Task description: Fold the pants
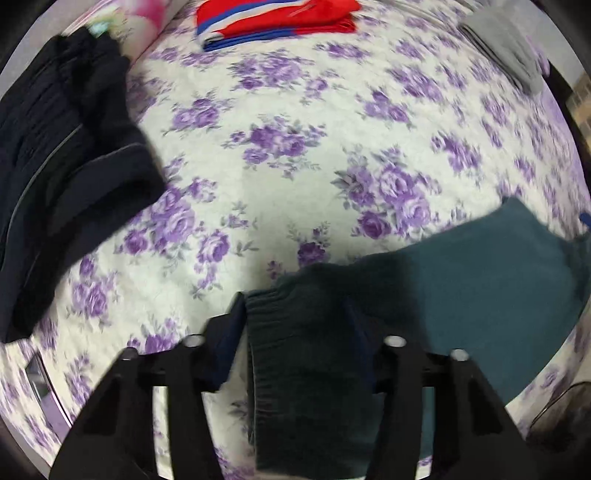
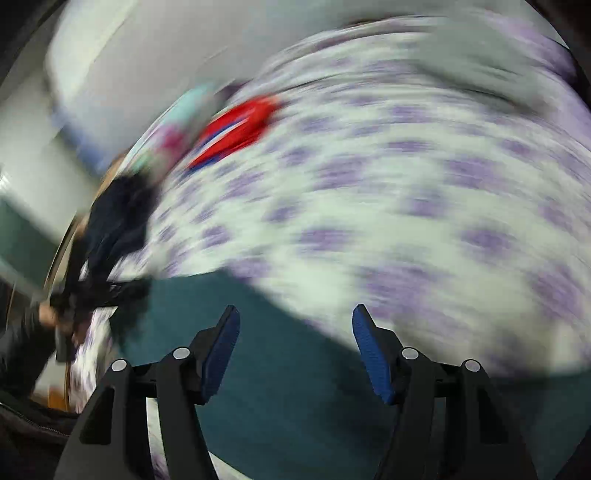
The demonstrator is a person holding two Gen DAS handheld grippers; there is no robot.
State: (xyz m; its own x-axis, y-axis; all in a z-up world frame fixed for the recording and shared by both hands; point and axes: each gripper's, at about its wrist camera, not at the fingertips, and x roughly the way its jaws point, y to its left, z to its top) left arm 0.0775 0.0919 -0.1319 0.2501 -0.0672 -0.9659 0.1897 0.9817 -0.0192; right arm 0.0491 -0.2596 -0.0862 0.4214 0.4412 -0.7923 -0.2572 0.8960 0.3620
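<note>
The left wrist view is the sharp one. It shows the left gripper (image 1: 295, 325) clamped on the ribbed waistband end of the teal pants (image 1: 461, 288), with the fabric bunched between the jaws and hanging down toward 6 o'clock. From there the pants run out flat toward 3 o'clock across the bed (image 1: 295, 166).

The right wrist view is heavily smeared, so don't expect detail there. What it does show is the right gripper (image 2: 295, 343) with its blue pads (image 2: 373, 354) spread wide and nothing between them, hovering over a flat stretch of the pants (image 2: 280, 387) that fills the frame from 6 to about 8 o'clock.

The bed has a white cover with purple roses. In the left view a black garment (image 1: 62, 177) lies heaped at 9 o'clock, a folded red, blue and white piece (image 1: 273, 18) sits at 12, and something grey (image 1: 506, 51) lies at 2. The right view catches the same red piece (image 2: 236, 129) and black heap (image 2: 114, 229) as blurs around 10, plus a pale wall (image 2: 110, 55) behind.

The pants look like thick, soft knit, dark teal, single flat layer.
</note>
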